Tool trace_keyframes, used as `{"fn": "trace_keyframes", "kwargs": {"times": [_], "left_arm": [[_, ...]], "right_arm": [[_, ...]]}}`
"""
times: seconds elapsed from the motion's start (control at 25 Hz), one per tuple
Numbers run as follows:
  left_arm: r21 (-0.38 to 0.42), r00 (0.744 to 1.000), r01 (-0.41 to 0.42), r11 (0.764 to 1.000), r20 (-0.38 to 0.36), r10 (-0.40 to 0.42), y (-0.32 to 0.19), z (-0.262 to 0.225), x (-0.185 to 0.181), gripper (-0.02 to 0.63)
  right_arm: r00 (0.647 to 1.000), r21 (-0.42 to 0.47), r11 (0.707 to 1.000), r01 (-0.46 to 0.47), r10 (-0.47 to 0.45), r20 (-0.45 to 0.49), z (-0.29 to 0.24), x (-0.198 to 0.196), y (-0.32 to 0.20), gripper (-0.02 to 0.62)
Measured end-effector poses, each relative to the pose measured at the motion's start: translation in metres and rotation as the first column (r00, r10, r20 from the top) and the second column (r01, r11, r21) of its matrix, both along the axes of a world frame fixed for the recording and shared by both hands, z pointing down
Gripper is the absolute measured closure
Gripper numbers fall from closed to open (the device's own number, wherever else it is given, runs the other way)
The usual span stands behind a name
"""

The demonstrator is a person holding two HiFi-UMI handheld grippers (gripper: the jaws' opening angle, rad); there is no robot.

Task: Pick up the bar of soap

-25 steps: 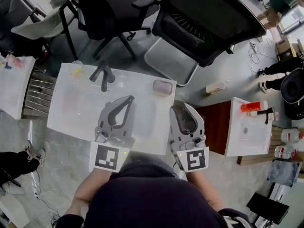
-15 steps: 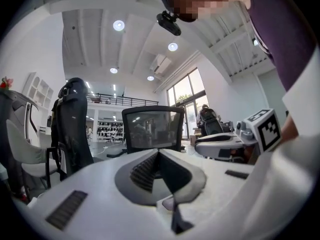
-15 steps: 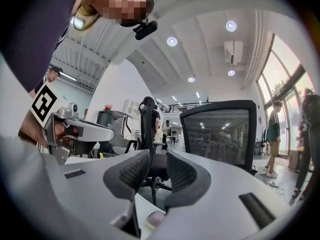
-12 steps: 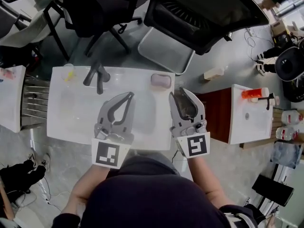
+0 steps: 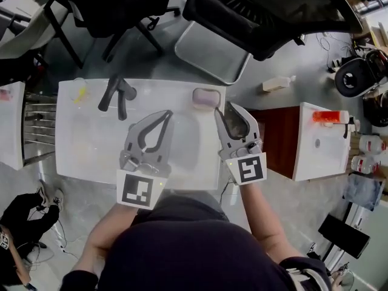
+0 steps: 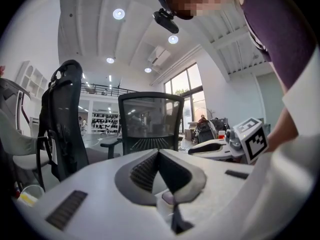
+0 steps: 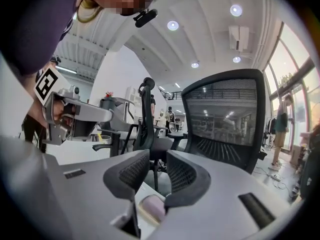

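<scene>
The pale pink bar of soap (image 5: 205, 97) lies in a dish at the back right corner of the white washbasin (image 5: 91, 144). My right gripper (image 5: 225, 107) hovers just right of and nearer than the soap, not touching it. In the right gripper view its jaws (image 7: 157, 170) stand apart with nothing between them, and the soap (image 7: 152, 207) shows below them. My left gripper (image 5: 166, 113) is over the middle of the basin, its jaws (image 6: 159, 154) closed tip to tip and empty. A sliver of soap (image 6: 167, 198) shows below it.
A dark tap (image 5: 118, 93) stands at the basin's back edge, with a clear cup holding something yellow (image 5: 80, 93) left of it. Black office chairs (image 5: 260, 11) stand beyond. To the right are a brown cabinet (image 5: 276, 144) and a second basin (image 5: 315, 144) with an orange bottle (image 5: 326, 117).
My right gripper has moved forward, closer to the soap. The left gripper stays over the basin, still shut. The head view has shifted a little.
</scene>
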State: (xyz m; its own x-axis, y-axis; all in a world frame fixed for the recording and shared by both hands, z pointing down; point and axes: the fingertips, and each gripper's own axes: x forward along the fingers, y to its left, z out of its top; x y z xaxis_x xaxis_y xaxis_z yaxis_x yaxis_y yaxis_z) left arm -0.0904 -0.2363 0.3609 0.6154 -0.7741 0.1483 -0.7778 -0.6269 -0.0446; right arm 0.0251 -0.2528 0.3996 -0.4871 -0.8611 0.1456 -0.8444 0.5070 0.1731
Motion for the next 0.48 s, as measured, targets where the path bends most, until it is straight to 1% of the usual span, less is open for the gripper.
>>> {"fn": "trace_keyframes", "kwargs": {"times": [0.2,0.36,0.48], "left_arm": [[-0.022,1.000,-0.004,1.000,0.014,0.005,-0.009,0.010,0.006,0.606],[-0.023,1.000,-0.011,1.000,0.029,0.011,-0.015,0.017,0.014,0.606],[-0.040,0.999,-0.004,0.999,0.031,0.005,-0.020,0.024,0.018,0.606]], "right_arm": [[0.998,-0.043,0.998,0.044,-0.047,-0.053,0.028,-0.001,-0.012,0.489],[0.994,-0.100,0.993,0.066,-0.075,-0.080,0.054,0.004,-0.020,0.488],[0.987,-0.134,0.987,0.089,-0.105,-0.118,0.073,0.006,-0.026,0.483]]}}
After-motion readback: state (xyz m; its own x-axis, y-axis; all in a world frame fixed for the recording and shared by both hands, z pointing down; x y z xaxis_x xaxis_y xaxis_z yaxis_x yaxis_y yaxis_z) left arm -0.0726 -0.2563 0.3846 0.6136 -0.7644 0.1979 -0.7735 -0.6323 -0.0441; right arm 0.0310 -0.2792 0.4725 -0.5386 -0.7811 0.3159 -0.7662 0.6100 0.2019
